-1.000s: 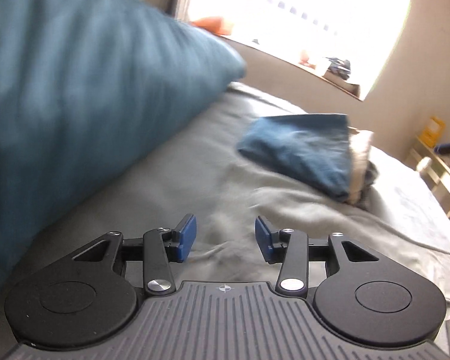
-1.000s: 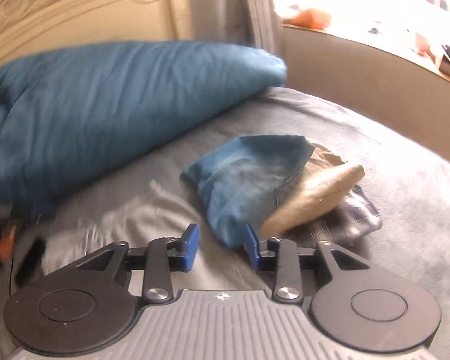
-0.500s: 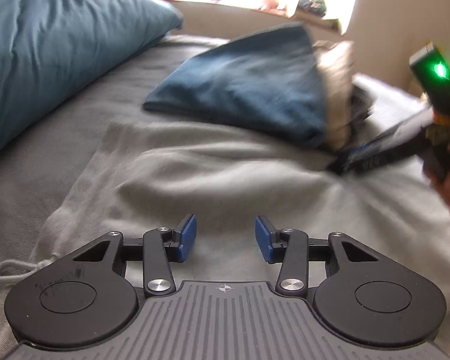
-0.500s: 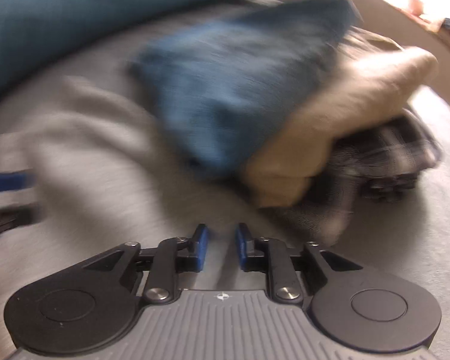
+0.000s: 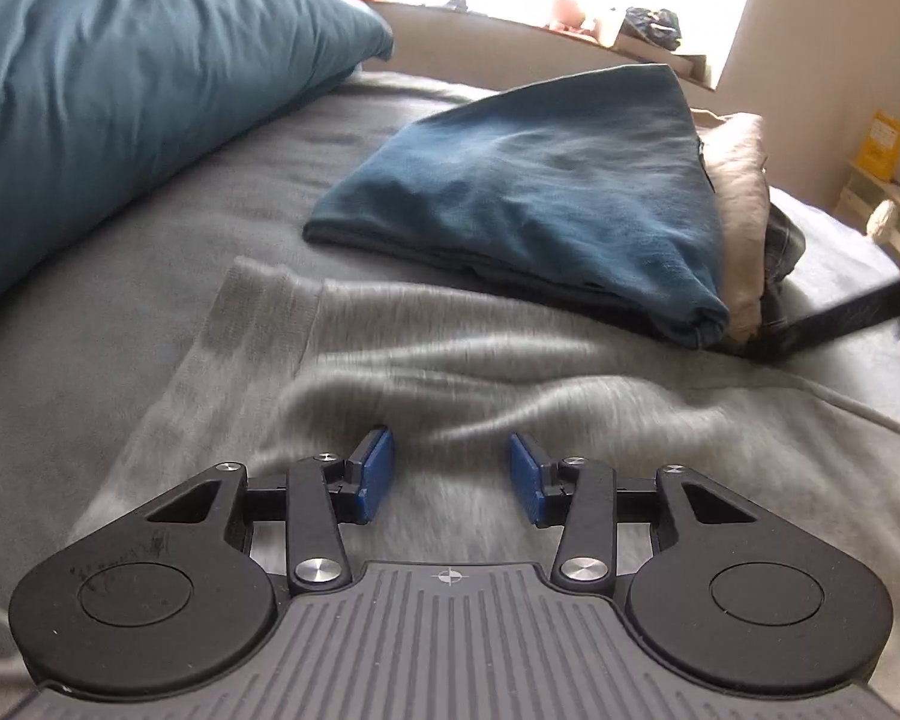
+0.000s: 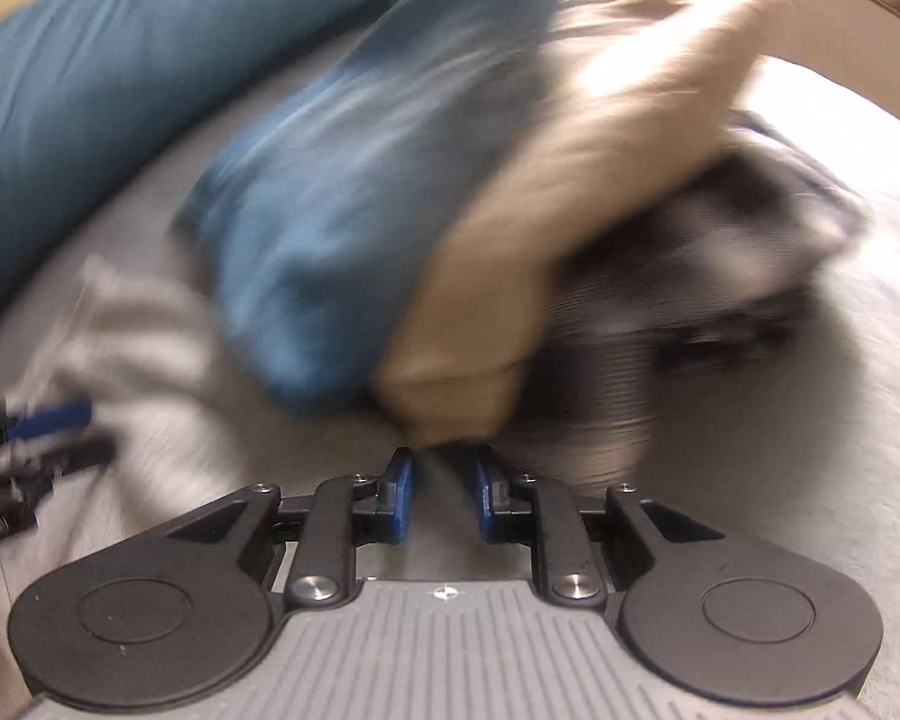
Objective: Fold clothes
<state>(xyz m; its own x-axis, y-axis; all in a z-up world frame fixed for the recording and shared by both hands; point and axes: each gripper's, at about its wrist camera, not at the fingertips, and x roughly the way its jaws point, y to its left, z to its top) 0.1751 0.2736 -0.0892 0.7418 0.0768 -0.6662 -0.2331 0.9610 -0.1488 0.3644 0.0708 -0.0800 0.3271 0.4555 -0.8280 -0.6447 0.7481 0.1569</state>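
A light grey garment (image 5: 510, 372) with a ribbed band lies spread on the bed, wrinkled. My left gripper (image 5: 450, 471) hovers low over it, open, nothing between its blue pads (image 5: 378, 474). Behind it is a pile of folded clothes: a blue piece (image 5: 540, 192) on top, a beige one (image 5: 744, 204) under it, a dark checked one (image 5: 786, 240) at the bottom. My right gripper (image 6: 442, 480) is down at the near corner of that pile (image 6: 450, 312). Its jaws stand a narrow gap apart with only grey cloth (image 6: 168, 480) showing below. The right wrist view is blurred.
A big teal pillow (image 5: 120, 90) fills the left of the grey bed (image 5: 90, 330). A bright windowsill (image 5: 570, 18) with small items runs behind. A pale shelf (image 5: 888, 204) stands at the right. The left gripper (image 6: 72, 435) shows at the right wrist view's left edge.
Both grippers have come down towards the bed. The left one swung from the pillow over the grey garment. The right one dropped to the pile's corner and its jaws narrowed.
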